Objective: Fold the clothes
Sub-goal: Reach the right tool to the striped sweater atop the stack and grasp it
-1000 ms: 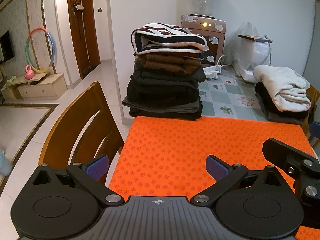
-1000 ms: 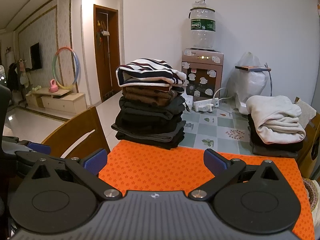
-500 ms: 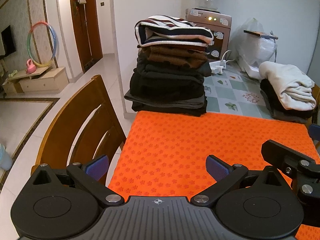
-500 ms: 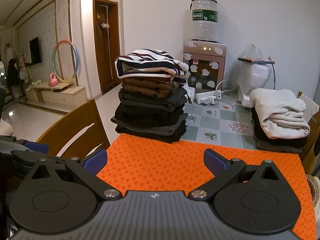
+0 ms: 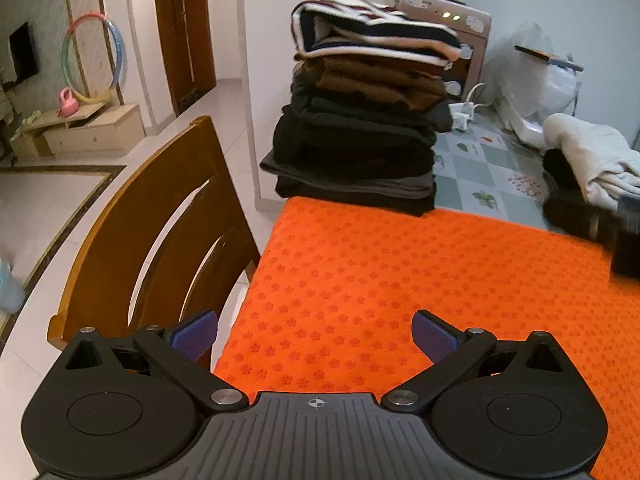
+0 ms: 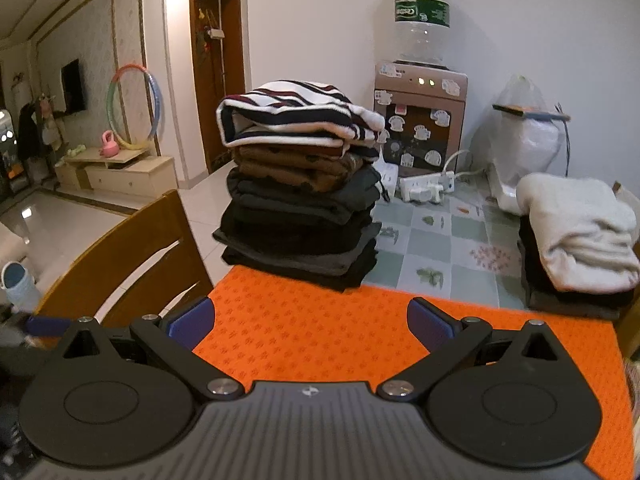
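A: Your left gripper (image 5: pixel 314 334) has its blue-padded fingers (image 5: pixel 195 334) spread wide with nothing between them, hovering over the near edge of the orange flower-print mat (image 5: pixel 400 272) on the tabletop.

B: And your right gripper (image 6: pixel 310 322) is the same: fingers (image 6: pixel 428 322) far apart, empty, above the mat's near side.

A: From your left wrist view, the tall stack of folded dark clothes topped by a striped sweater (image 5: pixel 360 120) stands at 12 o'clock, its bottom layer touching the mat's far edge. The smaller pile with a cream fleece on top (image 5: pixel 592 168) lies at 2 o'clock, partly hidden by a blurred dark shape.

B: In your right wrist view that cream pile sits on the green tiled tabletop (image 6: pixel 444 240), just beyond the mat. A brown wooden chair (image 6: pixel 128 256) stands at 9 o'clock, beside the mat's left edge.
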`<state>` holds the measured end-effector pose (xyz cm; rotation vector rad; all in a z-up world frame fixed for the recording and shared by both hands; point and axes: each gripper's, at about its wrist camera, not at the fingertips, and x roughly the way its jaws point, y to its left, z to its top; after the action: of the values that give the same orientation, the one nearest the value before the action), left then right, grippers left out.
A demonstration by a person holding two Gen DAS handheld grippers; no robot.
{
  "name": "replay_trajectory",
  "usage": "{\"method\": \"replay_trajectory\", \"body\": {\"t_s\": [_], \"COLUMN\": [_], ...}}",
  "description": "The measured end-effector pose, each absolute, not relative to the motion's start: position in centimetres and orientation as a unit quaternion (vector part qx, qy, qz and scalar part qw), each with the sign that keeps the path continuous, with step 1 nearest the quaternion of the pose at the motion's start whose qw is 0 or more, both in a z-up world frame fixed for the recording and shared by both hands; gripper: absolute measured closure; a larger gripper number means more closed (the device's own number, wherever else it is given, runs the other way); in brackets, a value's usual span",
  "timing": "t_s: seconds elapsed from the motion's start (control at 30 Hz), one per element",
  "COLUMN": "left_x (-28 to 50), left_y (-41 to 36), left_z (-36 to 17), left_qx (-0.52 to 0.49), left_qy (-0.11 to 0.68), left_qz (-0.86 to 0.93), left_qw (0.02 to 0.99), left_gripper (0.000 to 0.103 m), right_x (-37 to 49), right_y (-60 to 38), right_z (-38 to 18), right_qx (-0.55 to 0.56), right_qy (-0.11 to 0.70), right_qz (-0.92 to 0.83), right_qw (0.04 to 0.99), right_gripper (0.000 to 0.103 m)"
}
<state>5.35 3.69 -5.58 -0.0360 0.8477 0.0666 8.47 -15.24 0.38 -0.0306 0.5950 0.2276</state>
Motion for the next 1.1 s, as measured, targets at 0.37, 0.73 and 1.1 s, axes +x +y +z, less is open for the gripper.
{"method": "replay_trajectory", "body": {"t_s": [0.37,0.73,1.1], "left_x": [6.6,7.2,6.7], "left_y": [5.9,6.5,6.9], "left_z": [-6.8,-7.2,-6.9], "left_qx": [-0.032,-0.031,-0.027], "left_qy": [0.419,0.422,0.412], "left_qz": [0.063,0.075,0.079], "left_qw": [0.905,0.903,0.907], "left_gripper": [0.0,0.0,0.0], "right_x": [21.6,33.4,32.0], "right_y": [-15.9,-14.5,-16.5], "right_z": [3.9,4.1,5.1], "right_qx": [-0.041,-0.022,0.046], "right_qy": [0.268,0.287,0.255], "right_qz": [0.158,0.162,0.176], "right_qw": [0.95,0.944,0.95], "right_gripper": [0.011,0.046,0.095]}}
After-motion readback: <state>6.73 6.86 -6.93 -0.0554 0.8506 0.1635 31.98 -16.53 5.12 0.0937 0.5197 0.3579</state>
